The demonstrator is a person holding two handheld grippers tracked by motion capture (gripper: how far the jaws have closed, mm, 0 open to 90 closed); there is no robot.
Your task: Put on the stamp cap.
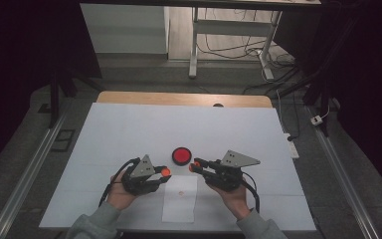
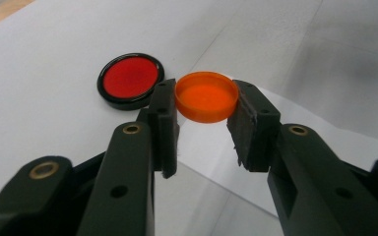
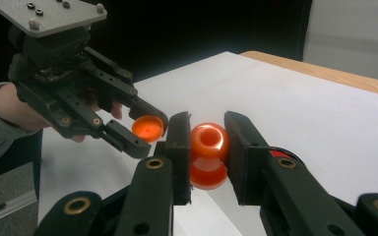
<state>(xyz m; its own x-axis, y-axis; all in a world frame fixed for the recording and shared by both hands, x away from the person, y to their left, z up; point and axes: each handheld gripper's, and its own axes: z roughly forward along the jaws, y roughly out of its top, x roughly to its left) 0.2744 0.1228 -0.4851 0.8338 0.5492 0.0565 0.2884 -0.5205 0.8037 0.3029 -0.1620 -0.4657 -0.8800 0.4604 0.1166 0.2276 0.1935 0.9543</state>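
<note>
While the left hand-held gripper (image 2: 206, 123) pinches a translucent orange cap (image 2: 206, 96), the right (image 3: 207, 147) clamps a glossy orange bottle (image 3: 208, 155).

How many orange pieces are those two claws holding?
2. An orange cap sits between the left gripper's fingers, and an orange bottle between the right gripper's fingers. The red disc lies apart.

From above I see my left gripper (image 1: 162, 173) clamping an orange cap (image 1: 165, 172) and my right gripper (image 1: 195, 166) clamping an orange piece (image 1: 192, 167), tips near each other over the paper sheet (image 1: 180, 199), just before the red disc (image 1: 181, 156) on the desk (image 1: 129, 134).
</note>
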